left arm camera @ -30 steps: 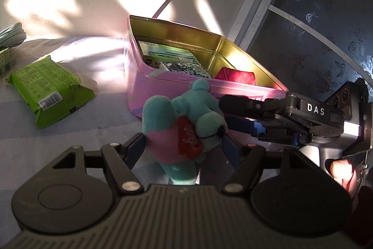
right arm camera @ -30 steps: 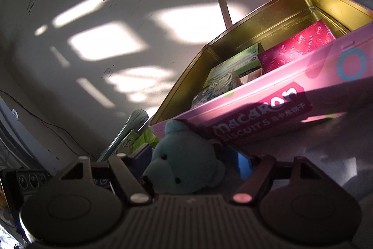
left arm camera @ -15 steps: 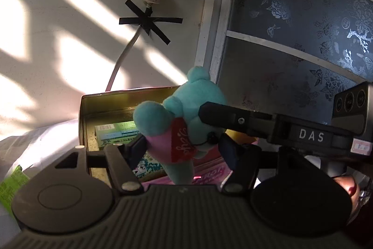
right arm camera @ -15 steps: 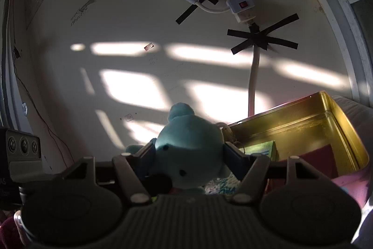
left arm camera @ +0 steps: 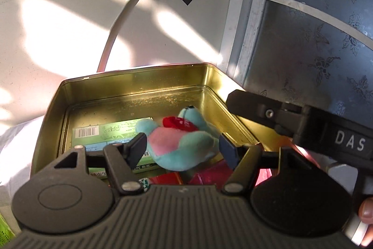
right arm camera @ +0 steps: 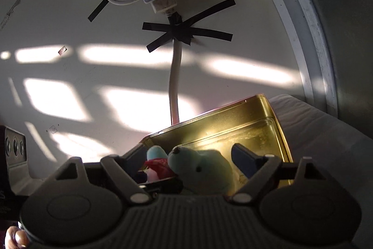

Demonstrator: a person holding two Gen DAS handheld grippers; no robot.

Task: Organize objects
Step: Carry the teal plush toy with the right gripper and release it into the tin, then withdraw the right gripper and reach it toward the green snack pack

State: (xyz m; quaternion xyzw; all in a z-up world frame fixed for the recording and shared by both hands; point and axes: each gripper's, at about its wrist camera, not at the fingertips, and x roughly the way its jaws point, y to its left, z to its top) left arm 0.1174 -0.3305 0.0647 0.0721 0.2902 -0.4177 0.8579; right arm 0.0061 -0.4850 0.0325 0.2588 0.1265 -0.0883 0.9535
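We see the teal plush bear [left arm camera: 181, 144] over the open gold-lined tin [left arm camera: 130, 85], between the left gripper [left arm camera: 180, 147] fingers, which appear to touch it. The right gripper [right arm camera: 188, 161], its jaws just opening, stands clear. A snagged finger might drag the toy back out.
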